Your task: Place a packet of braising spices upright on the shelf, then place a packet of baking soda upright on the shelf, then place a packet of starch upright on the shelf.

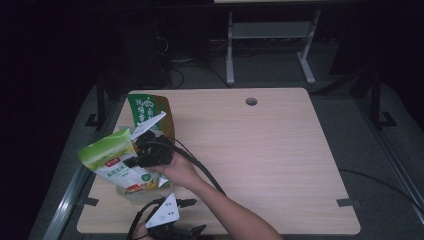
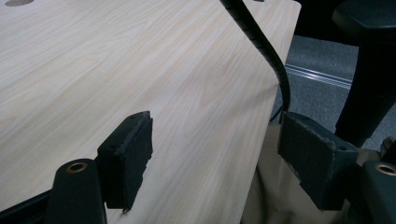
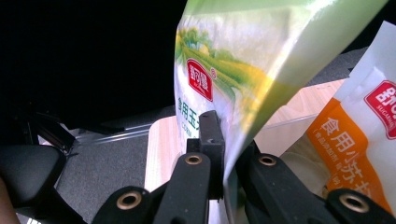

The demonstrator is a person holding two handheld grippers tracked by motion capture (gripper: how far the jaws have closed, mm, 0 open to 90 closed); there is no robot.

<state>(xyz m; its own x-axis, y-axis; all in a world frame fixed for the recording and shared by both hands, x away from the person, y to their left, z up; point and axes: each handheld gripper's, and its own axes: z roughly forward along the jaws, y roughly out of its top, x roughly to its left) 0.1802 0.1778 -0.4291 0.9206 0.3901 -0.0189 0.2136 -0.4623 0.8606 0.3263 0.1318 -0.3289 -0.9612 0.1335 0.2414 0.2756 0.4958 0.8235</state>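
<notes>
On the wooden table (image 1: 260, 150), toward its 9 o'clock edge in the high view: one light-green food pouch (image 1: 112, 160), printed with a field scene and a red brand badge, held lifted and tilted. Right gripper (image 1: 142, 156): jaws pressed together on the pouch's edge; in the right gripper view the two black jaws rise from 6 o'clock and pinch the pouch film (image 3: 224, 70) between them. Person's right hand (image 1: 175, 167) grips the tool body, forearm entering from 6 o'clock, black cable (image 1: 205, 172) trailing back along the arm. Second item, dark-green pouch (image 1: 150, 111) with white lettering, stands just beyond the right gripper at 12 o'clock of it. Third item, white-and-orange packet (image 3: 359, 126) with a red badge, lies at 3 o'clock in the right gripper view, inside a clear container (image 1: 131, 194) whose rim shows below the lifted pouch. Left gripper (image 1: 167, 220): low at the table's near edge, 6 o'clock of the pouch, grey three-cornered plate on top; in the left gripper view its pads (image 2: 126, 158) stand spread wide, nothing between them, bare tabletop beneath. Round cable hole (image 1: 251, 101) near the table's far edge.
</notes>
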